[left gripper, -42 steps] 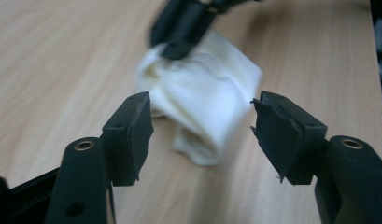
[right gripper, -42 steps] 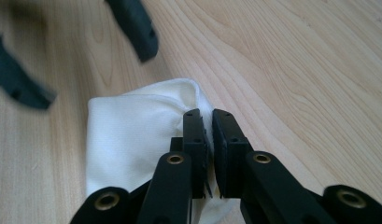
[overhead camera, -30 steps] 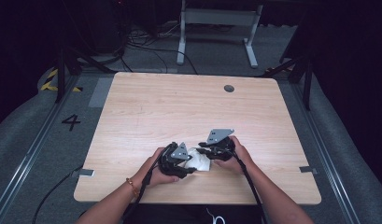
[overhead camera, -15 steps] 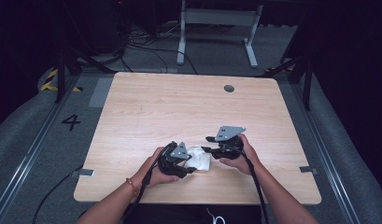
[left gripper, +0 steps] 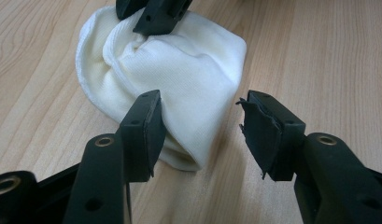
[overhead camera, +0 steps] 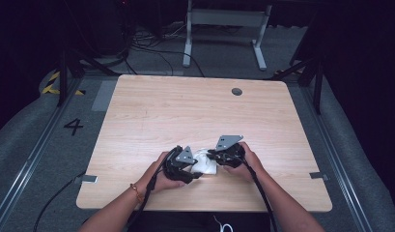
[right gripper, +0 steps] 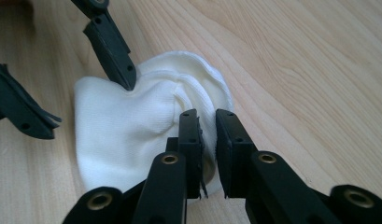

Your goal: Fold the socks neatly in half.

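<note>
A small white knitted cloth (overhead camera: 204, 163) lies folded on the wooden table (overhead camera: 185, 111) near its front edge, between both hands. My left gripper (left gripper: 202, 133) is open; its left pad (left gripper: 144, 126) rests against the cloth's (left gripper: 188, 70) near edge and the other jaw stands clear over bare wood. My right gripper (right gripper: 207, 135) has just been closing and is shut on a fold at the cloth's (right gripper: 123, 126) rim, which puckers under it. In the high view the left gripper (overhead camera: 197, 169) and right gripper (overhead camera: 212, 155) meet at the cloth from either side.
A round grommet (overhead camera: 237, 91) sits in the table's far right part. Beyond the far edge stand a metal frame (overhead camera: 224, 19) and loose cables on the floor. A painted "4" (overhead camera: 73, 126) marks the floor at the left.
The right gripper drew a little to the right, then came back to the cloth and closed on its fold. The left gripper stayed where it was.
</note>
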The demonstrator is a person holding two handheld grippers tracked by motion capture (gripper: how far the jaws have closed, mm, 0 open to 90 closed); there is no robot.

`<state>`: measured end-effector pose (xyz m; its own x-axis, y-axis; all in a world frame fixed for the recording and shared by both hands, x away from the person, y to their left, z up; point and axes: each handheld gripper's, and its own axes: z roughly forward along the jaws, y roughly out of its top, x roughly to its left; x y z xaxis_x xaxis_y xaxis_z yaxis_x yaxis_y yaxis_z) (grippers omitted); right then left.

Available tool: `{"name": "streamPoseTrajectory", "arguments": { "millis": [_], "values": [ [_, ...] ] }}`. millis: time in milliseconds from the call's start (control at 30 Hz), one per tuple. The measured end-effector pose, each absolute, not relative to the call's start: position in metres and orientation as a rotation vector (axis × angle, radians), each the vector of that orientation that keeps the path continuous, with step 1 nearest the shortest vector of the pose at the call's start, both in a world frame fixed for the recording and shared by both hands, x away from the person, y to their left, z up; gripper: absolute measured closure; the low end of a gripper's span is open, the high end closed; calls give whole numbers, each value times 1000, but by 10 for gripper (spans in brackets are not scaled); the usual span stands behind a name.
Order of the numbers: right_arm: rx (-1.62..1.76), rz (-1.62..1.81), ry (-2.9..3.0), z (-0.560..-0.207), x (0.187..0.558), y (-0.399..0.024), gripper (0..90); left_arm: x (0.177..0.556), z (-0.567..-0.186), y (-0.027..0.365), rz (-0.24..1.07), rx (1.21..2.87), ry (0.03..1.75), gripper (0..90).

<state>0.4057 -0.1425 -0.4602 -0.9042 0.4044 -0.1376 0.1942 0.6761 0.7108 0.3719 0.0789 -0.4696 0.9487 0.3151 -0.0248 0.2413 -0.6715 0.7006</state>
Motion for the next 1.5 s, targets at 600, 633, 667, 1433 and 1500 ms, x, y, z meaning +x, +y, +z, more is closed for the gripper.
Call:
{"name": "streamPoseTrajectory", "arguments": {
  "millis": [600, 633, 667, 1433, 1500],
  "values": [
    [529, 1143, 2536, -440, 398, -163, 642, 370, -444, 97, 187, 2243, 438, 309],
    [529, 1143, 2536, -440, 398, -163, 642, 370, -444, 97, 187, 2243, 438, 306],
    [532, 1141, 2531, -438, 396, -166, 640, 369, -442, 99, 196, 2233, 447, 306],
    [617, 1062, 2445, -425, 361, -243, 543, 354, -433, 189, 385, 2309, 624, 265],
    [632, 1055, 2434, -426, 358, -250, 536, 354, -434, 195, 398, 2320, 641, 265]
  ]
}}
